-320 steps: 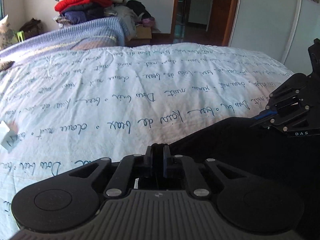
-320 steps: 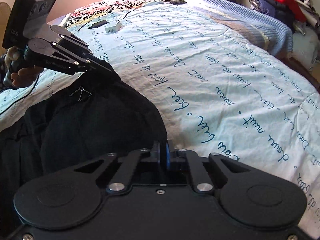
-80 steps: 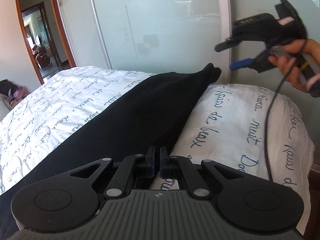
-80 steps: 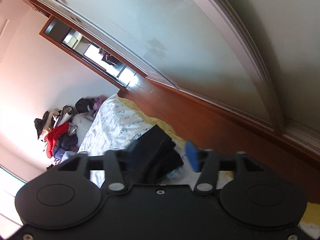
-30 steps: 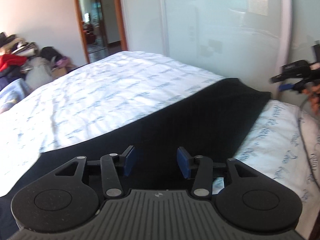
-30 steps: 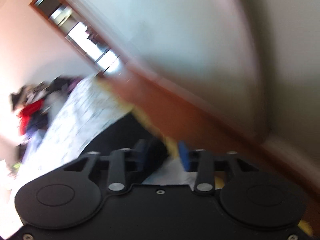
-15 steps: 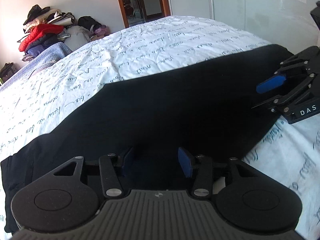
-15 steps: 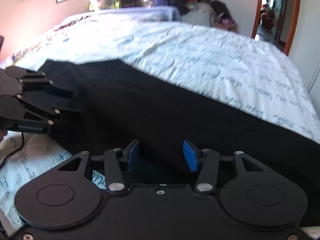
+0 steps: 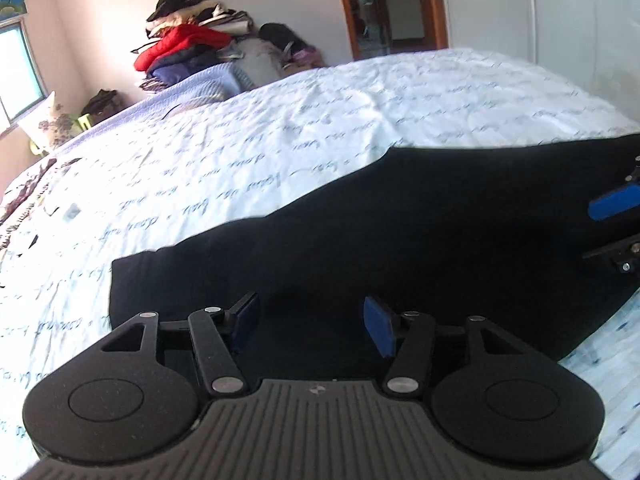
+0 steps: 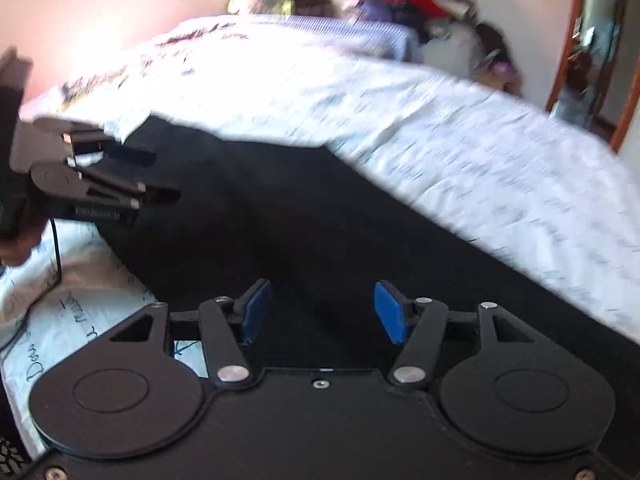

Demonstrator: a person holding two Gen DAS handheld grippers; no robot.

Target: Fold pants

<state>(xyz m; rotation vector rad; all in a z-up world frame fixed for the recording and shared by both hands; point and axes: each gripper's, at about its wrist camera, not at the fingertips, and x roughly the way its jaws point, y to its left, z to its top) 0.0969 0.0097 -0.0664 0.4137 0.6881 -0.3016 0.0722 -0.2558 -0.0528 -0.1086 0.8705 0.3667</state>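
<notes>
So the black pants (image 9: 400, 232) are laid out flat across the near part of the bed (image 9: 280, 152), running as a long dark band over that white cover with the blue handwriting print. In the left wrist view one end of them sits squared off at the left, and the fabric widens toward the right edge of the picture.

Going left to right in the left wrist view: a window at the far left, then a pile of clothes (image 9: 188, 48) with something red on top against the back wall, then a wooden doorway (image 9: 388, 4), then a pale wardrobe door. Down front, the left gripper (image 9: 312, 322) hangs over the pants with its blue pads spread apart and still widening, nothing between them, just dark fabric underneath. At the far right edge you can see the blue pad of the right gripper (image 9: 612, 224) poking in over the pants.

Right wrist view is pretty blurry. At the left the left gripper (image 10: 156, 176) shows side-on, fingers apart, with a hand (image 10: 16, 248) behind it and a cable trailing down. In the middle the right gripper (image 10: 320, 312) hangs over the pants (image 10: 320, 220) too, jaws opening, pads clear of the cloth as far as I can tell. Bed and doorway off to the right.
</notes>
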